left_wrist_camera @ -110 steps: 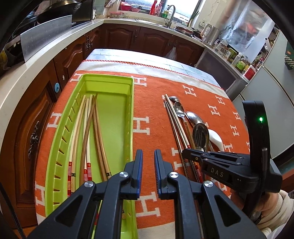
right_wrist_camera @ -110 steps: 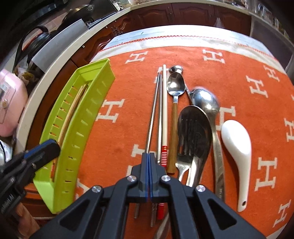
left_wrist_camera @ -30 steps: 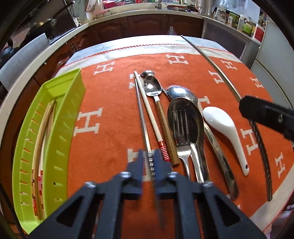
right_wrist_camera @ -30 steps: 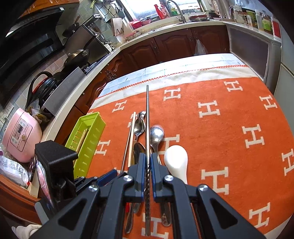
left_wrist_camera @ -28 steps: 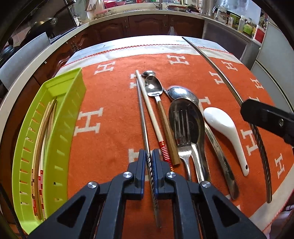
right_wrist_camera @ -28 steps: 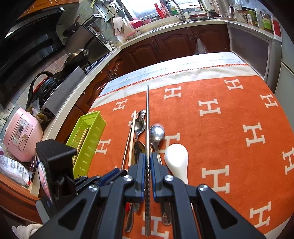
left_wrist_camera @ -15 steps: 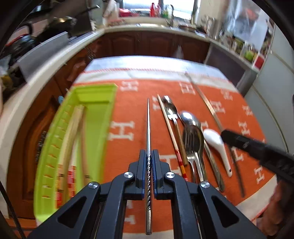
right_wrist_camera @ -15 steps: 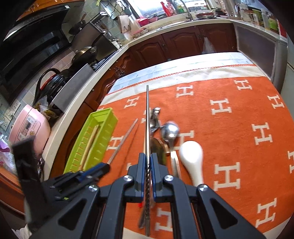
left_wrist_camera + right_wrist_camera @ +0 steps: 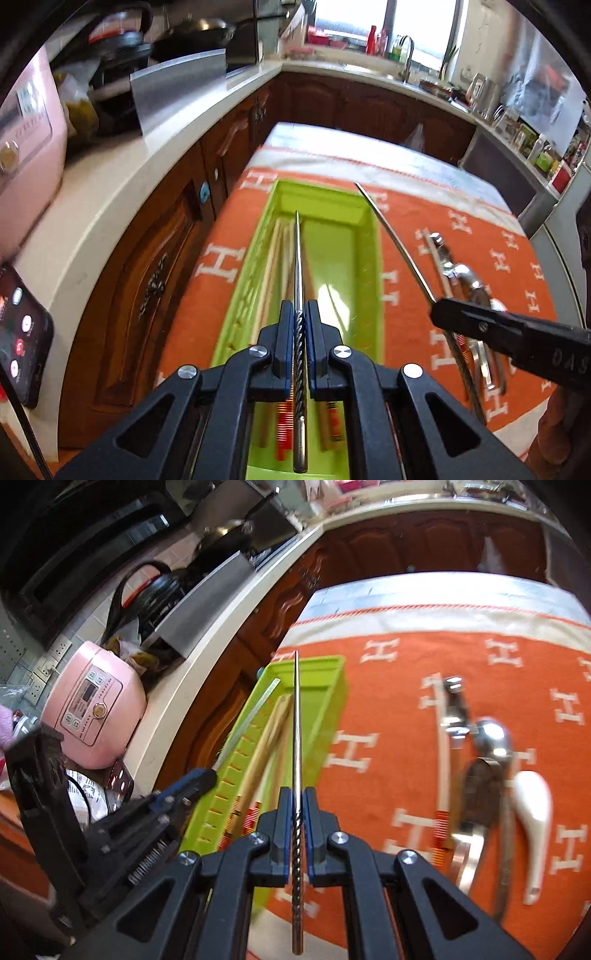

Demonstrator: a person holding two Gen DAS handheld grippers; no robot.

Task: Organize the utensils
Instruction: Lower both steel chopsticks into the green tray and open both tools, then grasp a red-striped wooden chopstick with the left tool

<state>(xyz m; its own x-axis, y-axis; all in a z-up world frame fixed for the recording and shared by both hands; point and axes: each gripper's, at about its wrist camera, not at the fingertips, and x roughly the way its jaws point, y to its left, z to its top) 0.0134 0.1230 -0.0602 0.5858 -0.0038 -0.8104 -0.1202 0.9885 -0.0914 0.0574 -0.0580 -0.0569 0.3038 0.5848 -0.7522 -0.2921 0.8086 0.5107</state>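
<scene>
Two metal chopsticks are in the air above the green tray [image 9: 372,258], one in each gripper. The left gripper [image 9: 299,332] pinches its chopstick [image 9: 298,258] tight, tip over the wooden chopsticks [image 9: 271,266] lying in the tray. The right gripper [image 9: 296,812] clamps the other chopstick [image 9: 296,720] the same way. Spoons [image 9: 493,734] and a white ladle spoon [image 9: 533,808] rest on the orange cloth [image 9: 406,701] beside the tray.

Lime-green tray [image 9: 372,236]; orange cloth [image 9: 406,686] patterned with white H letters; pink cooker [image 9: 92,709]; white spoon [image 9: 532,812]; red-striped chopsticks [image 9: 282,417].
</scene>
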